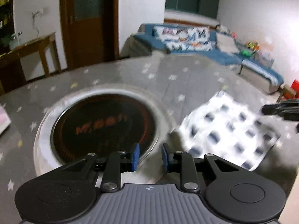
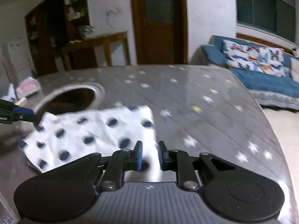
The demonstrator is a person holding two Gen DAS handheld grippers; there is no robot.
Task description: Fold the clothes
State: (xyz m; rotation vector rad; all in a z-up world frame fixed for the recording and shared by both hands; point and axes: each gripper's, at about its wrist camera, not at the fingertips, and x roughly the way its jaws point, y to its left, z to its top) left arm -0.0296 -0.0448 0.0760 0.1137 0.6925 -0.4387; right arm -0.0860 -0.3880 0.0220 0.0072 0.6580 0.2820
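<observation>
The folded polka-dot cloth [image 2: 89,138] lies flat on the table [image 2: 186,97], just right of the round inset burner [image 1: 104,125]; both the left gripper [image 1: 150,157] and right gripper [image 2: 150,155] are slightly open and holding nothing. I'd pinch an edge squarely for the next fold, not the middle. Plenty of bare room far and right, but the near edge is close

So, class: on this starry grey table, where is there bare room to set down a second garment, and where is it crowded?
Bare: the stretch of table right of and beyond the folded polka-dot cloth, out to the sofa-side edge. Crowded: the left, with the round dark inset, the cloth beside it, and packets at the far-left edge.
</observation>
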